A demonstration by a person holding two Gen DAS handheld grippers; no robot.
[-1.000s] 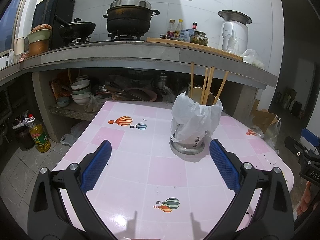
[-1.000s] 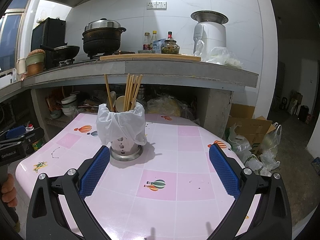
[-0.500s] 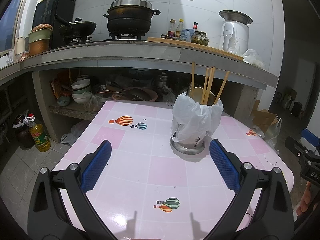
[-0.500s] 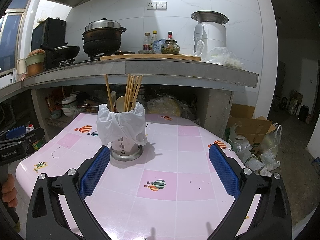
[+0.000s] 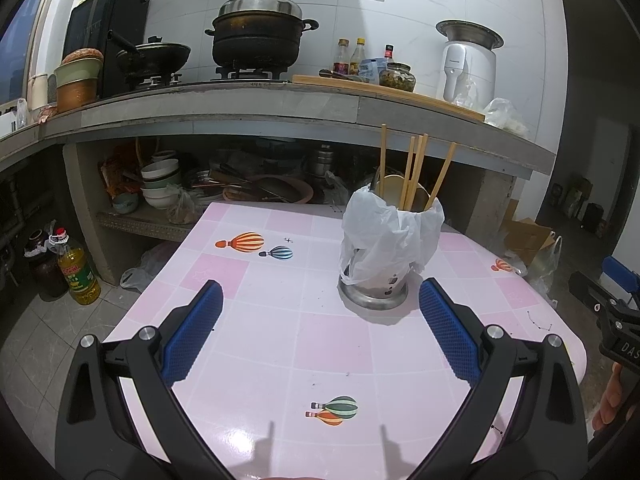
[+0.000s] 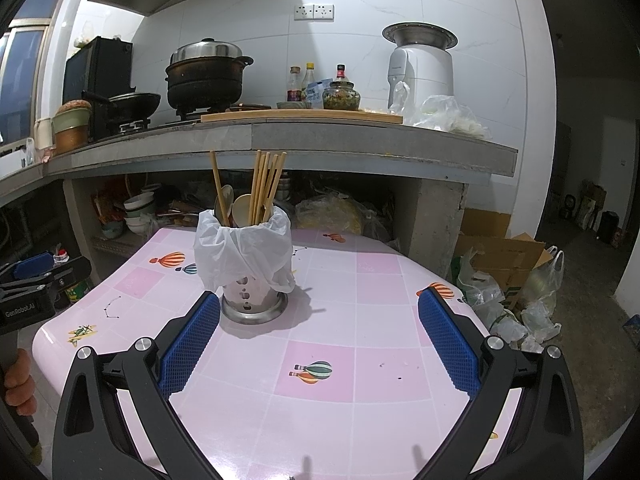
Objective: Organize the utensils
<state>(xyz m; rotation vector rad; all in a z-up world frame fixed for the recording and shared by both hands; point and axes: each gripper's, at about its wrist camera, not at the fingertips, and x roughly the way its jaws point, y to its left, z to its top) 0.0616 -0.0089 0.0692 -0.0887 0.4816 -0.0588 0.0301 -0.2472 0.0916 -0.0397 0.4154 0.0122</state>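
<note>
Kitchen, pink tiled bench (image 5: 256,344) below a cluttered stone counter. Left hand-held gripper (image 5: 320,312) spread wide, empty, low in frame. Steel utensil holder (image 5: 374,292) right of centre, draped in a thin plastic bag (image 5: 384,236); chopsticks (image 5: 412,172) and spoons (image 6: 240,210) stand upright inside. Right hand-held gripper (image 6: 318,314) equally wide, empty. Chopsticks likely light, stiff, slippery; pinch high on bare shafts. Bag soft, may snag.

Upright bag-draped holder (image 6: 254,280), chopsticks (image 6: 264,188) inside
</note>
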